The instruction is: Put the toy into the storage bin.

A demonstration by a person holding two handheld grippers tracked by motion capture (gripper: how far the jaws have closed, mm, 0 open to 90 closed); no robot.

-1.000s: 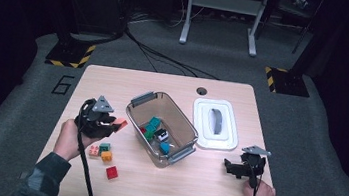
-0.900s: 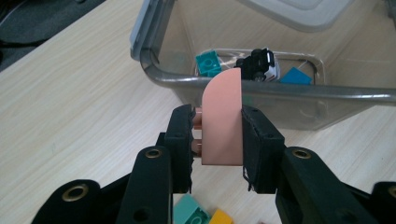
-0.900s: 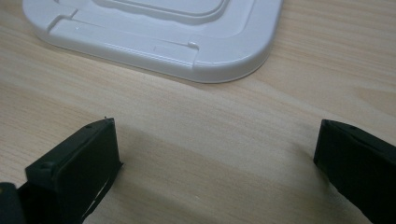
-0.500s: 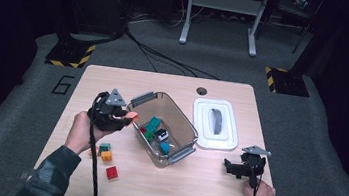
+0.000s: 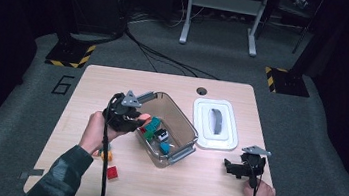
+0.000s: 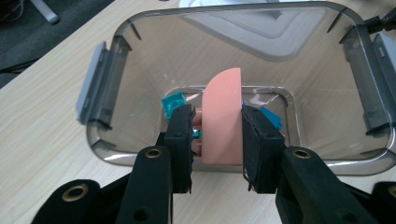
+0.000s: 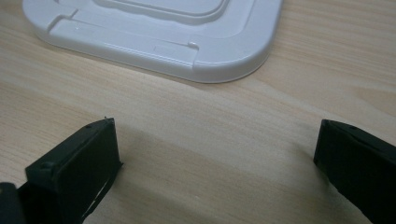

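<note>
Dark room, grey carpet, cables and stand legs beyond a pale wooden counter [image 5: 129, 80]. Hazard-striped floor plates sit off either far corner.

Largest item on the counter: a clear plastic bin [image 5: 179, 124] with grey latch handles, near centre, set at an angle. Several small toy bricks lie on its floor, teal, red and one black-and-white. Just to its right lies the white lid [image 5: 215, 124], flat and apart from the bin.

Left claw [image 5: 135, 119] hangs over the bin's near-left rim. In the left gripper view its jaws are clamped on a salmon-pink half-round block [image 6: 222, 119], pads on the two flat faces, curved edge pointing away toward the bin's interior. The block stands upright between the pads, above the bin's opening, not yet touching the bricks below.

Right claw [image 5: 234, 168] rests low near the counter's right front edge, jaws spread wide with nothing between them; bare wood and the lid's corner [image 7: 154, 32] lie ahead of it.

Smaller: loose bricks on the counter left of the bin, a red one [image 5: 113, 172] and an orange one [image 5: 106, 155] partly behind the left forearm.

Handling judgement: the pink block looks light, rigid and smooth. The flat faces are the right hold; the rounded edge would likely slip. A drop into the bin should do no harm.
</note>
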